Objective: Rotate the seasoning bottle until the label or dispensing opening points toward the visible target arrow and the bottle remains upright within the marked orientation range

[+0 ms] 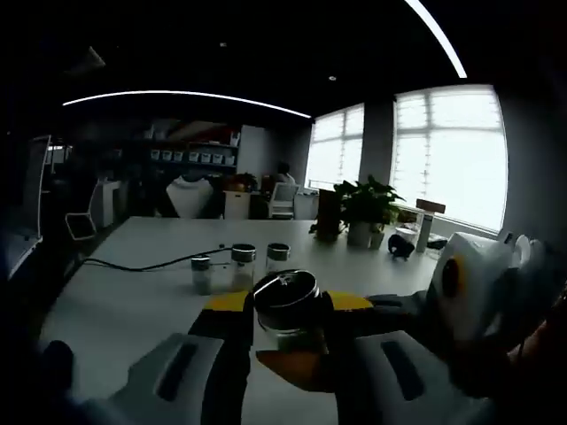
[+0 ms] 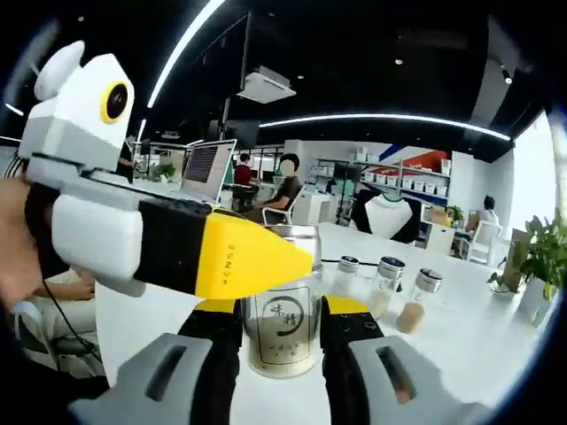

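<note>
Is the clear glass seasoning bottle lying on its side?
No, the clear glass seasoning bottle stands upright on the white table, its label facing the right gripper view.

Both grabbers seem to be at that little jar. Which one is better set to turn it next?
Probably the right. The right gripper has its jaws flanking the seasoning bottle low on its glass body, label facing its camera. The left gripper sits up by the lid, a poorer hold for turning.

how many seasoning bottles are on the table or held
4. One bottle sits between the right gripper jaws, the left gripper at its top. Three small bottles stand in a row on the table behind it.
</note>
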Motion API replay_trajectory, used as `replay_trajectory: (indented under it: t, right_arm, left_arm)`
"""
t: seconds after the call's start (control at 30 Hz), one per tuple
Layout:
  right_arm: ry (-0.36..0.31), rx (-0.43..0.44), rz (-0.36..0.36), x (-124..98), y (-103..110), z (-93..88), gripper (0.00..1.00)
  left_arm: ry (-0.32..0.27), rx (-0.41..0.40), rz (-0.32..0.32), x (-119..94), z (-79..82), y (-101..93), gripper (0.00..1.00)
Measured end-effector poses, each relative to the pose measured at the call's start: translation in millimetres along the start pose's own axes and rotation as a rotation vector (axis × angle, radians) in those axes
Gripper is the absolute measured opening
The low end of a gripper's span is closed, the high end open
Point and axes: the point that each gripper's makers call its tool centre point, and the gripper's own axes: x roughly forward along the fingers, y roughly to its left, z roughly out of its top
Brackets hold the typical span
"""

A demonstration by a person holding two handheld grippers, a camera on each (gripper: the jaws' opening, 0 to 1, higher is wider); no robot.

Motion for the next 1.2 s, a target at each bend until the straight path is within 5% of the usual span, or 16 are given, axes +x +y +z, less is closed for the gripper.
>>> replay_trajectory:
  t: [0.27,0.37,0.47,0.53,0.7,0.83,0.97,1.07,1.2]
  right_arm:
    - [-0.006,-0.074,-0.02,-7,-4,-2.6,0.31]
    - [-0.032,-0.022,0.055,-11,2,0.1,0.31]
    - [-0.071,-0.023,0.174,-17,8,6.4,0.31]
    - [-0.107,0.053,0.292,-24,14,12.0,0.31]
    - [-0.159,0.218,0.596,-45,28,20.1,0.3]
    - [-0.179,0.2,0.707,-54,41,19.6,0.31]
    - [-0.183,0.163,0.671,-51,42,19.3,0.31]
    - [-0.116,0.003,0.533,-37,40,8.7,0.31]
    - [-0.098,0.022,0.45,-21,35,7.3,0.3]
  left_arm:
    - [0.018,-0.032,-0.02,-2,-4.4,-4.5,0.32]
    - [0.027,0.078,-0.087,-3,-1.6,-11.3,0.32]
    - [0.024,0.118,-0.168,-9,1.9,-17.7,0.32]
    - [0.011,0.087,-0.214,-14,6.2,-14.3,0.31]
    - [0.013,0.186,-0.378,-30,5.9,-31.7,0.31]
    - [0.015,0.194,-0.449,-37,2.3,-40.6,0.31]
    - [0.007,0.132,-0.472,-38,0.4,-33.3,0.32]
    - [0.055,0.101,-0.414,-31,-7.5,-22.3,0.32]
    - [0.055,0.034,-0.33,-23,-6.3,-12.0,0.32]
